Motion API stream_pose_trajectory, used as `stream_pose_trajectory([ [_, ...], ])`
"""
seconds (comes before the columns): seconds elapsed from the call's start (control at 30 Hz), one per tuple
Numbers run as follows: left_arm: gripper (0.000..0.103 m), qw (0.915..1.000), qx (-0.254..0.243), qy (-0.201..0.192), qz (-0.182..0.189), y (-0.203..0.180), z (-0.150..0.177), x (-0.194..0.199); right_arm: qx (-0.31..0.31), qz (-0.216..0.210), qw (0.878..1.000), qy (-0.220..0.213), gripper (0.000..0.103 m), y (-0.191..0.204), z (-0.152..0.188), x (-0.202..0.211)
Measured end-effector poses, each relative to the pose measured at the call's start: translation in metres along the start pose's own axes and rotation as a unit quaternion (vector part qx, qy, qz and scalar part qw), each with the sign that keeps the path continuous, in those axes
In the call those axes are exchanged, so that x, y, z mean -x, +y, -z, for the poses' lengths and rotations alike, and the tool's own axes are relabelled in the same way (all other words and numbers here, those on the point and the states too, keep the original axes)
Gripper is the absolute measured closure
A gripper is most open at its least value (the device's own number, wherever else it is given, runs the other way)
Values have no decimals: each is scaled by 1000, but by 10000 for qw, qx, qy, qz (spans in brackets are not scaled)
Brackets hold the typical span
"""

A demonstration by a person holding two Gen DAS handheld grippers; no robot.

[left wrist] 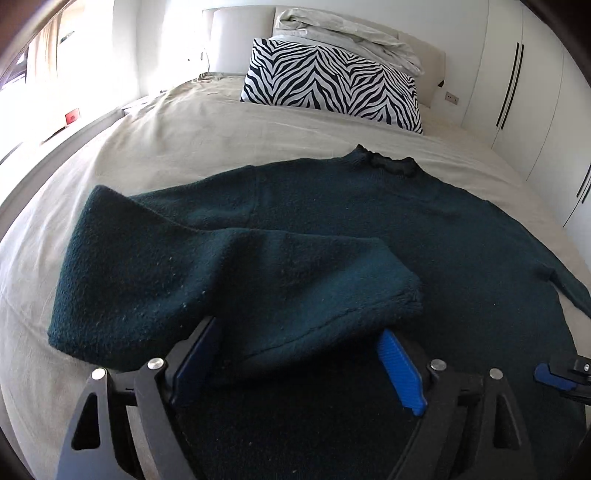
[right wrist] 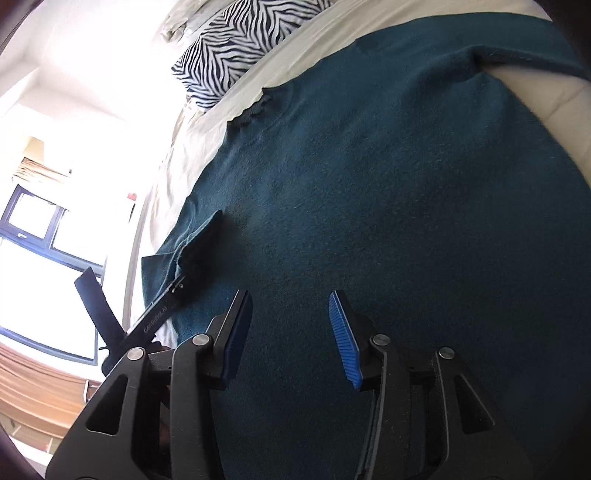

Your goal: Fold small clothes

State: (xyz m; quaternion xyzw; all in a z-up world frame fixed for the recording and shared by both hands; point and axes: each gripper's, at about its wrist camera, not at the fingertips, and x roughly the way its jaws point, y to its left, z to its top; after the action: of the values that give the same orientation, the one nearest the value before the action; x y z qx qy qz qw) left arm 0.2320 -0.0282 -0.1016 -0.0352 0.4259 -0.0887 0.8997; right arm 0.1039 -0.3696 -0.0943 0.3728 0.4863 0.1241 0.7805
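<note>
A dark teal knitted sweater [left wrist: 369, 221] lies flat on the beige bed sheet [left wrist: 184, 140], collar toward the pillows. Its left sleeve [left wrist: 229, 273] is folded across the body, cuff near the middle. My left gripper [left wrist: 299, 343] is open, its blue pads either side of the sleeve's near edge, not closed on it. My right gripper [right wrist: 291, 325] is open and empty, low over the sweater's body [right wrist: 406, 203]. The left gripper [right wrist: 199, 254] shows at the left in the right wrist view, at the sleeve cuff. The right gripper's edge [left wrist: 561, 373] shows at lower right in the left wrist view.
A zebra-striped pillow [left wrist: 328, 85] and a crumpled white duvet [left wrist: 351, 33] lie at the head of the bed. White wardrobe doors [left wrist: 524, 92] stand at the right. A bright window [right wrist: 44, 240] is at the left.
</note>
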Motion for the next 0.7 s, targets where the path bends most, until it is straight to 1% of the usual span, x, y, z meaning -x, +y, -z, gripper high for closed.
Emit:
stream_pose_trajectory([
  [0.1,17,9990,359,-59,244,15,7,12,-113,-478,9981,365,60,20,-10,-40],
  [0.17,16,9981,488,-93,359,21,13,15,-241,-794,9945,639,60,38,-15,-71],
  [0.27,16,9984,439,-120,343,21,20,15,-386,-1119,9873,1056,60,65,-24,-120],
  [0.37,16,9977,506,-175,417,23,19,16,-619,-1239,9802,1412,60,82,-30,-164],
  [0.4,16,9971,550,-200,480,25,20,17,-670,-1230,9793,1461,62,85,-31,-174],
  [0.43,16,9963,607,-234,559,28,20,19,-665,-1178,9801,1450,70,87,-34,-180],
  [0.47,16,9952,682,-268,650,32,21,21,-608,-1104,9819,1415,74,91,-37,-184],
  [0.53,16,9920,893,-354,824,41,24,29,-416,-916,9857,1354,96,101,-43,-186],
  [0.57,16,9899,1023,-411,896,46,26,35,-256,-817,9873,1340,96,105,-46,-184],
  [0.63,16,9867,1259,-515,894,56,31,46,64,-656,9901,1241,96,114,-51,-174],
  [0.7,17,9834,1459,-601,900,67,38,57,346,-433,9939,955,96,115,-58,-156],
])
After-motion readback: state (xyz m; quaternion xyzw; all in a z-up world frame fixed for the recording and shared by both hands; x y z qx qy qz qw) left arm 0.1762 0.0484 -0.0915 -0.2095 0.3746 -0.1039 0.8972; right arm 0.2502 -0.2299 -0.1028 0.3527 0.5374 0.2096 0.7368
